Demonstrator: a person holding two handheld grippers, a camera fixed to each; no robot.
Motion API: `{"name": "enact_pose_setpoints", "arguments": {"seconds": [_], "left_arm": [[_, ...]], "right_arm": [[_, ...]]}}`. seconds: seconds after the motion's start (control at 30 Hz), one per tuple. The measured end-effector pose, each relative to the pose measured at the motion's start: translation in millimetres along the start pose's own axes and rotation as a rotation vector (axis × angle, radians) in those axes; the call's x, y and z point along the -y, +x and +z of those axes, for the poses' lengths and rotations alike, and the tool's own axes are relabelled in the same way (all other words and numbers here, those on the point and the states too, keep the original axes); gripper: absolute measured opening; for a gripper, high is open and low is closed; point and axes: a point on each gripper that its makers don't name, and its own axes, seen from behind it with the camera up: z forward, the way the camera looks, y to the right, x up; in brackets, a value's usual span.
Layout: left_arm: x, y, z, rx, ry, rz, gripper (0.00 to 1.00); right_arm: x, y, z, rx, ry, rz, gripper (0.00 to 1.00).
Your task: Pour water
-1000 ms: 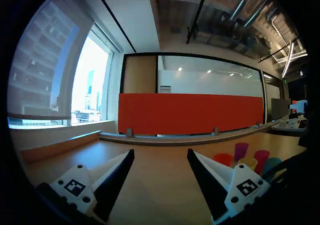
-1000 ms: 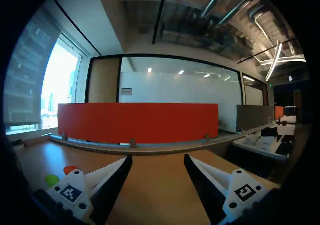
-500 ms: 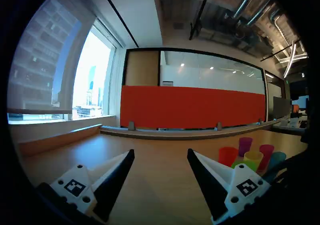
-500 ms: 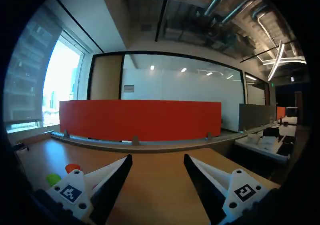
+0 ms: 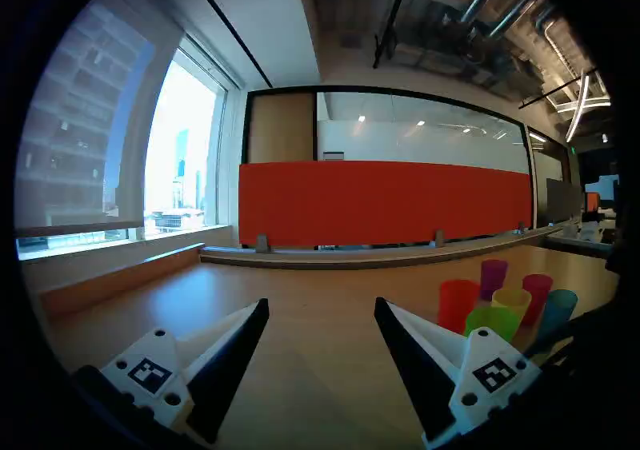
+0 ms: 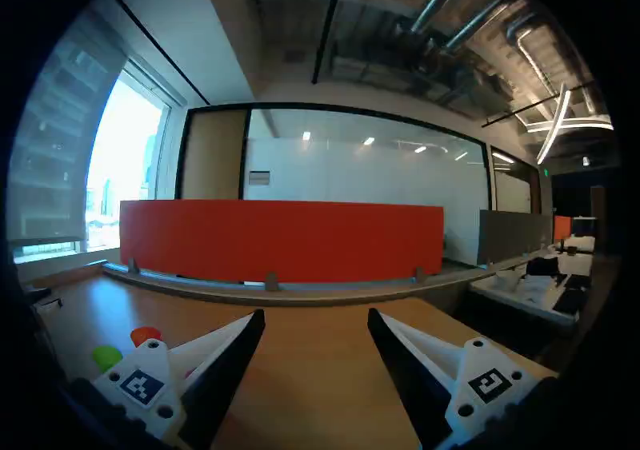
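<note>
Left gripper point(image 5: 320, 301): fingers spread wide, nothing between them, over pale wooden tabletop point(image 5: 304, 354). Cluster of upright coloured plastic cups point(image 5: 504, 300) stands on it at 4 o'clock, partly behind one finger. Right gripper point(image 6: 315, 312): likewise released, empty. Round green cup rim point(image 6: 106, 357) and round orange cup rim point(image 6: 146, 335) at 8 o'clock.

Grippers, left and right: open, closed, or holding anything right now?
Left gripper: open, holding nothing.
Right gripper: open, holding nothing.
</note>
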Motion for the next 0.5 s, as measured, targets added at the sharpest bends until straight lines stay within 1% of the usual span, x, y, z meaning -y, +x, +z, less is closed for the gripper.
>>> {"name": "enact_pose_setpoints", "arguments": {"seconds": [0.23, 0.5], "left_arm": [[0.3, -2.8, 0.4, 0.012, -0.001, 0.001, 0.98], [0.2, -2.9, 1.2, 0.013, 0.0, 0.003, 0.98]], "right_arm": [[-0.8, 0.9, -0.7, -0.002, 0.0, -0.007, 1.0], [5.1, 2.3, -3.6, -0.017, 0.013, -0.004, 1.0]]}}
